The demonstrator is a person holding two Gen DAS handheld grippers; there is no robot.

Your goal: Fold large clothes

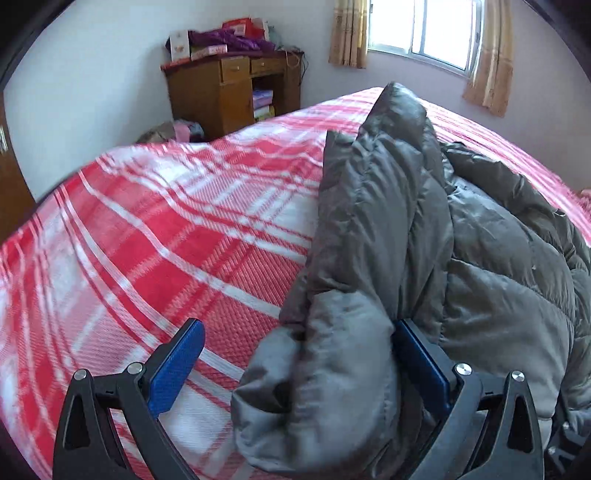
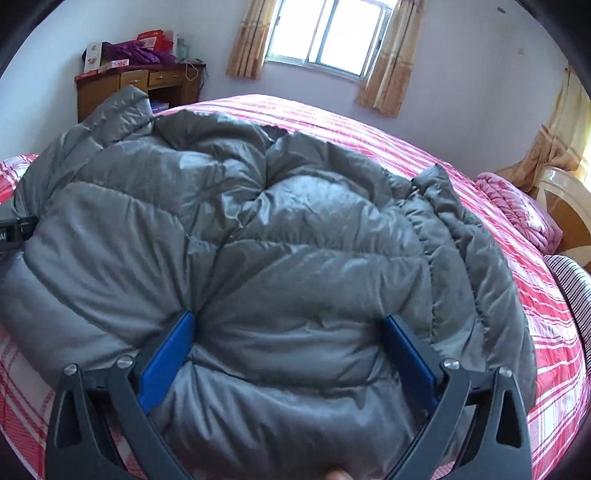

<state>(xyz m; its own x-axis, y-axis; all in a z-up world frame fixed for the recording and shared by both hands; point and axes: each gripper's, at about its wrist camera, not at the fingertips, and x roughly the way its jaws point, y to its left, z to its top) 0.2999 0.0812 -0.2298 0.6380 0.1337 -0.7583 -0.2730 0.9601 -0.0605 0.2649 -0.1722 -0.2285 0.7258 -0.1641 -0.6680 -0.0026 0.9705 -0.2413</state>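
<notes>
A large grey puffer jacket (image 2: 277,229) lies on a bed with a red and white plaid cover (image 1: 166,229). In the left wrist view the jacket (image 1: 424,229) fills the right half. My left gripper (image 1: 299,332) is open wide, and a bunched fold of the jacket's edge sits between its blue fingers (image 1: 177,365), against the right one. My right gripper (image 2: 288,328) is open wide, its blue fingers (image 2: 170,354) pressed into the jacket's near hem, with padded cloth bulging between them.
A wooden desk (image 1: 229,92) piled with boxes and purple cloth stands against the far wall. A curtained window (image 2: 328,33) is behind the bed. A pink quilt (image 2: 513,206) and a wooden headboard (image 2: 565,206) are at the right. A striped cloth (image 2: 569,280) lies at the bed's right edge.
</notes>
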